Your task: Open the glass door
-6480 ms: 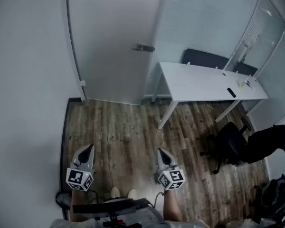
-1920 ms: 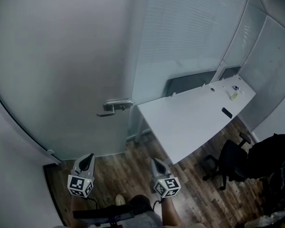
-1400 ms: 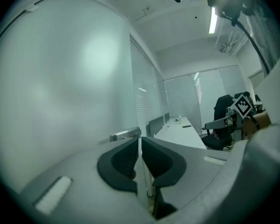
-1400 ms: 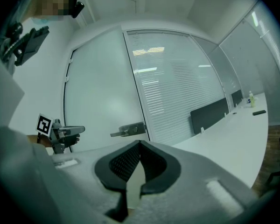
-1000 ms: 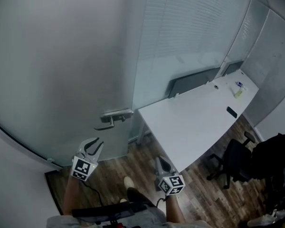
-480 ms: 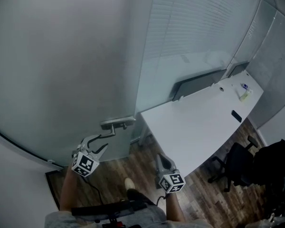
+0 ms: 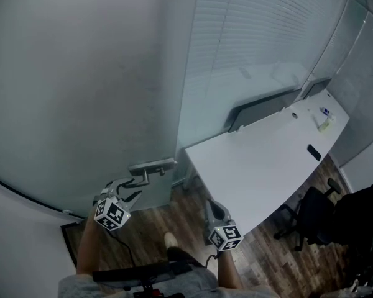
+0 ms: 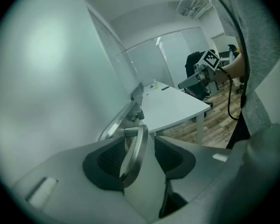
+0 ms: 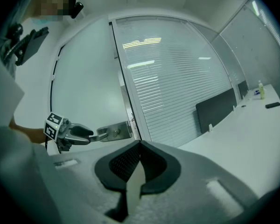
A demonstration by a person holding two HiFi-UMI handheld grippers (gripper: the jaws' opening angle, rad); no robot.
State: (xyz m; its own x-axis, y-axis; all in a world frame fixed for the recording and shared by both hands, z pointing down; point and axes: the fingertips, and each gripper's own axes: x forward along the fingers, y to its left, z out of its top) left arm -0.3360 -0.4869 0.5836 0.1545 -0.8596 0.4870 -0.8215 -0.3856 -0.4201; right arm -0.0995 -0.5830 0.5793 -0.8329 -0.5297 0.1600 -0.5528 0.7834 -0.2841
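Observation:
The frosted glass door fills the left half of the head view. Its metal lever handle sticks out near the door's right edge. My left gripper is at the lever's free end, its jaws open and straddling the lever. These jaws have just been opening; the lever lies close to one pad, apart from the other. My right gripper hangs lower and to the right, shut and empty. In the right gripper view, its pads meet and the left gripper sits at the handle.
A glass wall with blinds adjoins the door on the right. A white desk stands against it, close to my right gripper, with a phone on it. A black office chair is further right on the wood floor.
The view has closed in on the door. My left gripper rose to the handle, spread its jaws and slid them over the lever's end. The right gripper stayed low and shut.

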